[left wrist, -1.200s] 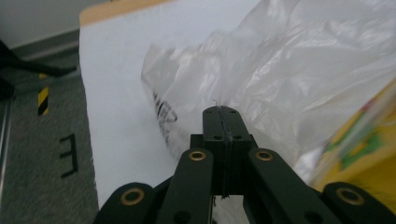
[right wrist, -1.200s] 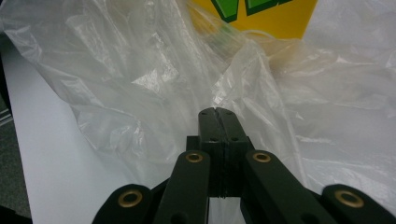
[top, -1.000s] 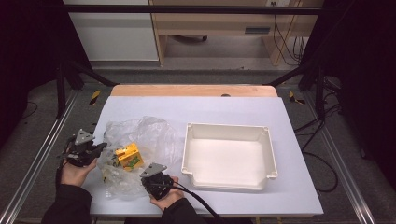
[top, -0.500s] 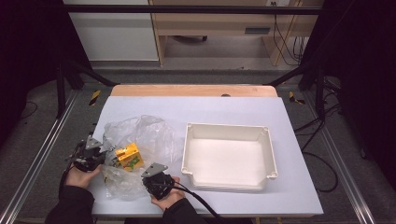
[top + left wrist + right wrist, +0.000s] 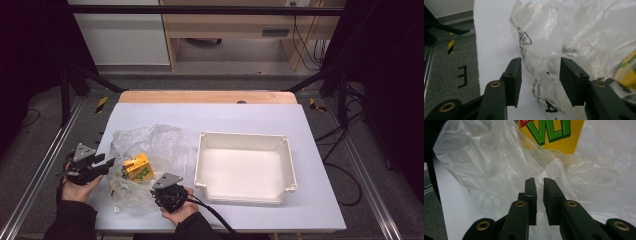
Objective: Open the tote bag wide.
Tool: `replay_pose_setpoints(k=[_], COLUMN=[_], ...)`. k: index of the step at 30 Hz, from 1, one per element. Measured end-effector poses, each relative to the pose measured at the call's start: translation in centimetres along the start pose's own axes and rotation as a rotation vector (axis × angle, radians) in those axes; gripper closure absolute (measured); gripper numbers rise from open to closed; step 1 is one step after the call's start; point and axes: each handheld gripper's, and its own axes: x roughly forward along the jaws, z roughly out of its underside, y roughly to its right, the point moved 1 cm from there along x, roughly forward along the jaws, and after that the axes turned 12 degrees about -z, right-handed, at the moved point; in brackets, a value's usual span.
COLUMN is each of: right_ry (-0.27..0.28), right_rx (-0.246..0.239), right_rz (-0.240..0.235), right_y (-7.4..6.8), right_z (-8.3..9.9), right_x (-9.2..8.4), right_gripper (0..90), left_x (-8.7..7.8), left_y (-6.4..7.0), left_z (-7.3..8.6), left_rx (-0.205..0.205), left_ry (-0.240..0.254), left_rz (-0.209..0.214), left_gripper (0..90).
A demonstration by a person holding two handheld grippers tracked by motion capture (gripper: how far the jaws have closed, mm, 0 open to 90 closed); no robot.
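A crumpled clear plastic bag (image 5: 160, 142) lies on the white table, left of centre, with a yellow box (image 5: 136, 167) with green print inside it. My left gripper (image 5: 106, 164) is at the bag's left edge. Its jaws have just been opening. In the left gripper view the bag's printed edge (image 5: 536, 62) lies between the parted pads of the gripper (image 5: 541, 76), which do not press on it. My right gripper (image 5: 162, 190) is at the bag's near edge. Its jaws have just been opening to a narrow gap (image 5: 539, 192), with the film (image 5: 486, 165) and the box (image 5: 551, 132) just beyond.
An empty white rectangular tray (image 5: 245, 136) sits right of the bag. The table's left edge (image 5: 477, 57) drops to a metal rail and grey floor with yellow-black tape (image 5: 451, 46). A wooden strip (image 5: 205, 96) runs along the far edge.
The left gripper's jaws were together and now stand apart around the bag's edge. It shifted slightly at the table's left side. The right hand kept its place.
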Motion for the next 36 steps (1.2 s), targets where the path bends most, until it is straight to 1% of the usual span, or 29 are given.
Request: replay_pose_setpoints(k=[1,2,4,5,7,9,10,14,17,24,26,27,29,32,33,34,35,36], right_ry=[0.003,0.007,0.011,0.013,0.016,0.022,0.022,0.035,0.051,0.058,0.054,0.044,0.043,0.038,0.036,0.037,0.037,0.038], right_rx=[-0.003,0.000,0.001,0.001,0.000,-0.001,-0.001,-0.006,-0.005,-0.014,-0.016,-0.015,-0.020,-0.016,-0.019,-0.020,-0.020,-0.018], right_rz=[-0.001,-0.003,-0.004,-0.007,-0.010,-0.013,-0.013,-0.014,-0.018,-0.018,-0.020,-0.023,-0.023,-0.030,-0.031,-0.033,-0.033,-0.039], right_y=[0.0,0.0,0.0,0.1,0.1,0.1,0.1,0.1,0.1,0.0,0.0,0.0,0.0,-0.1,-0.2,-0.2,-0.2,-0.3], right_z=[0.0,-0.1,-0.1,-0.1,-0.2,-0.3,-0.3,-0.4,-0.6,-0.8,-0.8,-0.8,-0.9,-1.0,-1.1,-1.3,-1.3,-1.4], right_x=[0.0,-0.1,-0.1,-0.2,-0.2,-0.4,-0.4,-0.6,-0.9,-1.1,-1.0,-0.9,-0.7,-0.4,-0.3,-0.2,-0.2,-0.1], right_gripper=[81.1,80.4,80.3,80.0,79.6,78.9,78.9,77.2,75.8,76.8,81.0,84.7,89.5,90.0,90.0,90.0,90.0,90.0], left_x=[-0.4,-0.7,-1.5,-1.8,-2.3,-3.3,-3.3,-4.5,-5.3,-6.7,-7.0,-7.1,-7.1,-7.2,-7.2,-7.4,-7.4,-7.6], left_y=[-0.2,-0.4,-0.7,-0.8,-0.9,-1.1,-1.1,-1.1,-1.2,-1.5,-1.5,-1.5,-1.2,-0.8,-0.7,-0.5,-0.5,-0.3], left_z=[-0.2,-0.3,-0.7,-0.8,-1.1,-1.7,-1.7,-2.4,-2.9,-3.5,-3.7,-3.7,-3.9,-4.0,-4.0,-4.1,-4.1,-4.1], left_rx=[-0.021,-0.030,-0.064,-0.062,-0.080,-0.085,-0.085,-0.093,-0.098,-0.120,-0.119,-0.117,-0.113,-0.097,-0.095,-0.089,-0.089,-0.078], left_ry=[0.021,0.034,0.077,0.087,0.109,0.145,0.145,0.185,0.211,0.260,0.271,0.271,0.273,0.268,0.268,0.268,0.268,0.256], left_rz=[0.000,0.002,0.011,0.013,0.018,0.026,0.026,0.042,0.043,0.049,0.056,0.059,0.065,0.079,0.084,0.098,0.098,0.116], left_gripper=[50.2,46.0,45.3,44.2,43.8,43.1,43.0,42.6,42.4,42.9,43.0,43.0,43.3,44.6,45.9,48.7,53.2,58.6])
